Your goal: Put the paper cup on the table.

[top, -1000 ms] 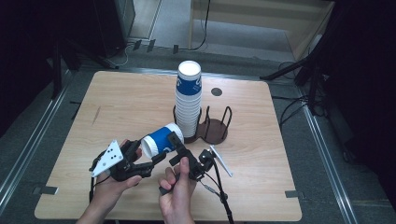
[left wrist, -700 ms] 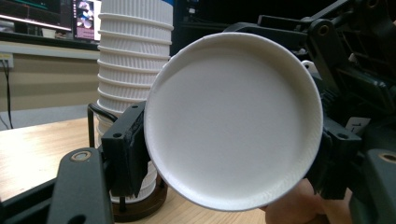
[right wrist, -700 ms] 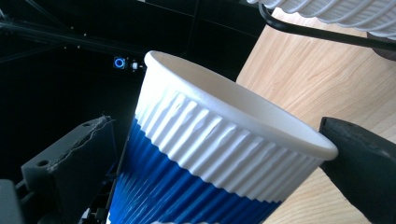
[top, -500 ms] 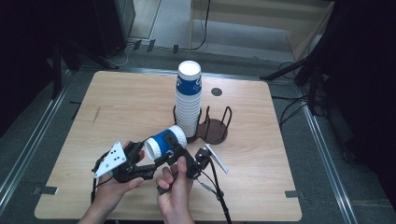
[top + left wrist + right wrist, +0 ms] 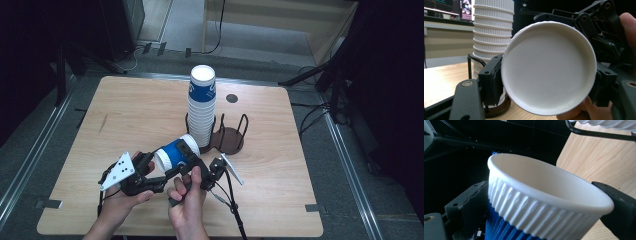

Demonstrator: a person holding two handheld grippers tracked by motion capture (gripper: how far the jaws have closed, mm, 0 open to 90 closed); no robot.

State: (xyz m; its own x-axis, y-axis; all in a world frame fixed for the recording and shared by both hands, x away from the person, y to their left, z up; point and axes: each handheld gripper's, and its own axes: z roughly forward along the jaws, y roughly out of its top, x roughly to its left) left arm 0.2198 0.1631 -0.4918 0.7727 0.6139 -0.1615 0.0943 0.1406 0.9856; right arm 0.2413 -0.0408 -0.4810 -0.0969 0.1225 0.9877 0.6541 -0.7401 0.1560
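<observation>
Two tongs meet on one cup (image 5: 172,155), lying on its side just in front of the stack (image 5: 201,107). The left tongs (image 5: 159,172) clamp its base end; their tips are hidden under it. The right tongs (image 5: 192,162) straddle its rim end, jaws just been closing, the cup between them; pad contact is hard to judge. The stack's blue lettering is too small to read. The stack's rack (image 5: 235,137) stands on the worktop (image 5: 280,190).

Wooden table (image 5: 125,110) — a wire holder (image 5: 231,137) with stacked cups (image 5: 201,107).
</observation>
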